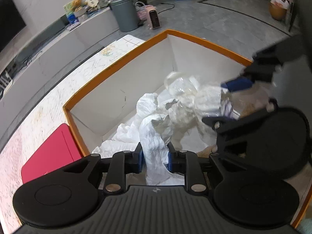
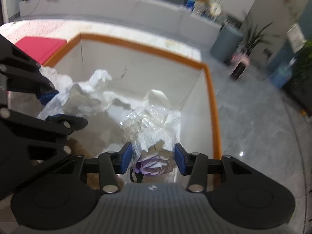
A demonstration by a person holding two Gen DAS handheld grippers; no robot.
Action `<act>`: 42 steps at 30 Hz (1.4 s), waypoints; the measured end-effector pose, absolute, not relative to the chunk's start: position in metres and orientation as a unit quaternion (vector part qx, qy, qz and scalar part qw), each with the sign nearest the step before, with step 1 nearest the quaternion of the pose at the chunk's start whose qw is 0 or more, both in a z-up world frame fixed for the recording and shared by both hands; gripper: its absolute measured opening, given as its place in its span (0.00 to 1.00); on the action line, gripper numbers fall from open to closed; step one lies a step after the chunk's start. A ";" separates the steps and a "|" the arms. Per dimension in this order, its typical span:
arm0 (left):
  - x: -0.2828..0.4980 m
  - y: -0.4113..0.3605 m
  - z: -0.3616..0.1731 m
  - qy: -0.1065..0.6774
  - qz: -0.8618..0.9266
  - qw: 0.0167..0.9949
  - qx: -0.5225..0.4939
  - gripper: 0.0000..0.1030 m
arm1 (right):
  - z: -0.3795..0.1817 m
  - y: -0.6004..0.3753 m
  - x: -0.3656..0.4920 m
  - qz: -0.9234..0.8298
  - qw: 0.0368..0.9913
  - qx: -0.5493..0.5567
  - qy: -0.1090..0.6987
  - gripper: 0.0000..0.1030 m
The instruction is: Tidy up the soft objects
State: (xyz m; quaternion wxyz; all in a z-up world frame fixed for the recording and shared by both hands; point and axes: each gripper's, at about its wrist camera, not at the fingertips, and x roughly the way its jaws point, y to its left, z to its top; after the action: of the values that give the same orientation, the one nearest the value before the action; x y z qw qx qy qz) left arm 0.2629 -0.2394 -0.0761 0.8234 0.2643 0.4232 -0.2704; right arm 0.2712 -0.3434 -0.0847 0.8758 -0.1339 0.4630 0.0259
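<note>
The left gripper clamps crumpled white tissue paper; the right gripper stands slightly apart around a clear cellophane-wrapped purple flower bundle, both inside the orange-rimmed white box beside a red flat mat.

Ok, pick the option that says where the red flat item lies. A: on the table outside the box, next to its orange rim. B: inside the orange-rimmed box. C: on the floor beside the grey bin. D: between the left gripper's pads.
A: the red flat item lies on the patterned table, outside the box, right beside its orange rim.
</note>
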 end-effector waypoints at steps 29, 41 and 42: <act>0.223 -0.176 -0.009 0.348 -0.318 0.875 0.112 0.67 | -0.029 -0.332 0.212 0.003 0.896 -0.142 0.421 0.64; 0.181 -0.119 0.004 0.298 -0.277 0.912 0.054 0.69 | -0.011 -0.305 0.155 -0.015 0.930 -0.064 0.362 0.69; 0.178 -0.114 0.004 0.290 -0.269 0.917 0.058 0.69 | -0.011 -0.301 0.150 -0.012 0.934 -0.053 0.354 0.69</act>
State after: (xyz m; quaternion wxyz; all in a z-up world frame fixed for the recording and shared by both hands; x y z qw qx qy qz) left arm 0.1776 -0.1138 0.0045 0.9168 0.0578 0.2897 -0.2686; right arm 0.1498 -0.3006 -0.0114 0.9335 -0.0534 0.3544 -0.0115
